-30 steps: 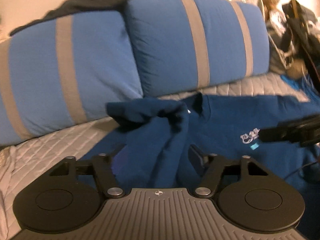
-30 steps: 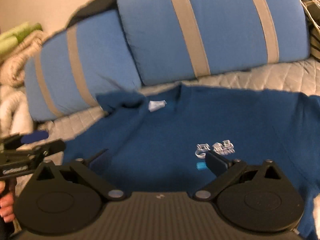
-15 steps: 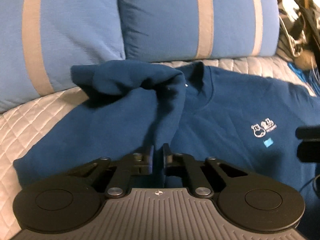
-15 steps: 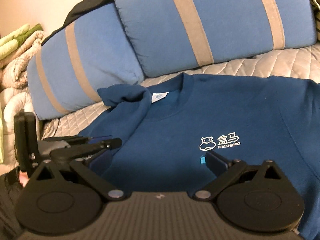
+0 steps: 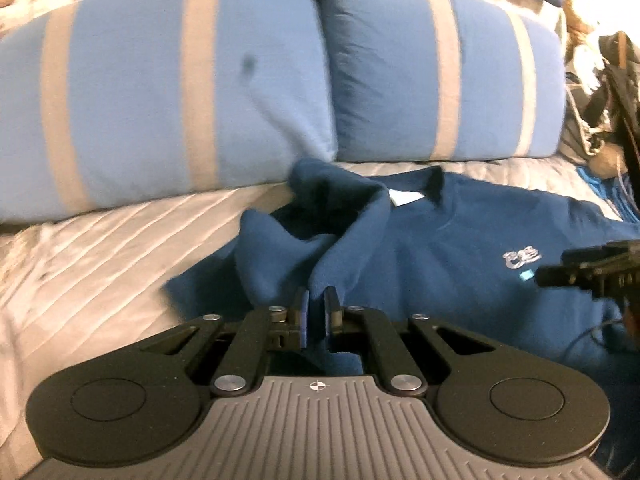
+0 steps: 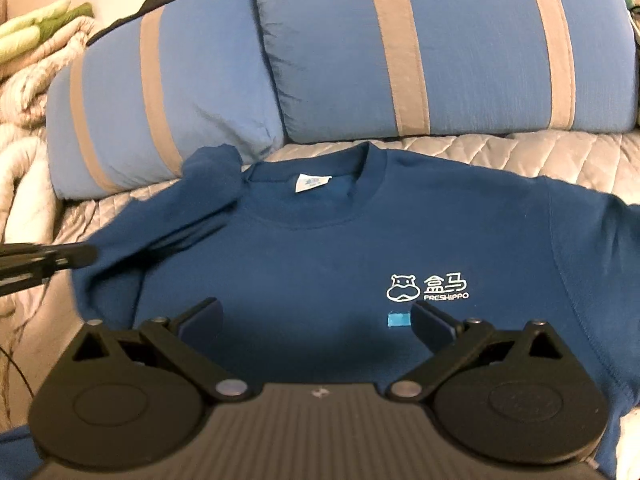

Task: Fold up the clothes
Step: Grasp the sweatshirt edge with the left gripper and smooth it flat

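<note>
Partly hidden, left tool (image 5: pixel 316 304) pinches bunched sweatshirt (image 5: pixel 440 248) sleeve.

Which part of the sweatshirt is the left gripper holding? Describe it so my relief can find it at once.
Start at the two striped blue pillows at the back of the grey quilt; the navy sweatshirt lies flat before them. The left gripper is shut on the sleeve, beside the collar with the white tag: the only bunched, raised fabric.

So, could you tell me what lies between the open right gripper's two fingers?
In the right wrist view, the right gripper has only the navy sweatshirt between its fingers, its teal patch beside the right finger.
</note>
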`<state>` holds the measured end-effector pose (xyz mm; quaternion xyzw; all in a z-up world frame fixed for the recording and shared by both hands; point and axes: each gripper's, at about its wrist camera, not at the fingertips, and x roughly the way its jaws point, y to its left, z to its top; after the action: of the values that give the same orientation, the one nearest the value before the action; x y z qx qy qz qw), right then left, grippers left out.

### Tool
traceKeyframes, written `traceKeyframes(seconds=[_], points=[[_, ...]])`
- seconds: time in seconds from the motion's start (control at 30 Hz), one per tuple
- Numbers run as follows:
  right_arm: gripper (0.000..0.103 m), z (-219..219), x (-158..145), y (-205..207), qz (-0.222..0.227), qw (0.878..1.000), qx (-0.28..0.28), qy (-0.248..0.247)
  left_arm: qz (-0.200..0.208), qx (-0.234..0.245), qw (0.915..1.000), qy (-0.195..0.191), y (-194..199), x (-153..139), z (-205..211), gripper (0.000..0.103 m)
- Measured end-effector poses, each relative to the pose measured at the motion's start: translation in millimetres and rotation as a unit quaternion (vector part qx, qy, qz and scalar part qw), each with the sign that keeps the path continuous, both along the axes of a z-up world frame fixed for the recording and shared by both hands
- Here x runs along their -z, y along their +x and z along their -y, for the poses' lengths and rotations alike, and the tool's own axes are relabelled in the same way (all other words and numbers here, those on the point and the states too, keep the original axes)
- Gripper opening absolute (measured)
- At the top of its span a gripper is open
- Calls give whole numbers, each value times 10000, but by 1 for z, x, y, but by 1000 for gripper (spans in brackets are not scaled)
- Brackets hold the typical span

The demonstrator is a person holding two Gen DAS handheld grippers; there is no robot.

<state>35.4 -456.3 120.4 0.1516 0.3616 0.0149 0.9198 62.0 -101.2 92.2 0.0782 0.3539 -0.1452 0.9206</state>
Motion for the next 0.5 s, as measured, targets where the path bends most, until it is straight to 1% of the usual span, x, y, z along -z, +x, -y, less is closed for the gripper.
traceKeyframes(seconds=[0.17,0.3,0.43,0.47,0.5], points=[[103,-2,0,-1,-16,10000,-36,-72,-69,-571,9983,-37,-27,-1,-44,8],[103,1,1,-2,-46,10000,3,-12,-238,-1065,9940,-101,-43,6,-76,7],[103,0,1,-2,-57,10000,6,-21,-499,-1457,9879,168,-56,20,-90,8],[103,0,1,-2,-61,10000,2,-28,-557,-1517,9866,214,-59,22,-93,10],[103,-1,1,-3,-64,10000,-3,-32,-567,-1531,9864,202,-62,22,-96,10]])
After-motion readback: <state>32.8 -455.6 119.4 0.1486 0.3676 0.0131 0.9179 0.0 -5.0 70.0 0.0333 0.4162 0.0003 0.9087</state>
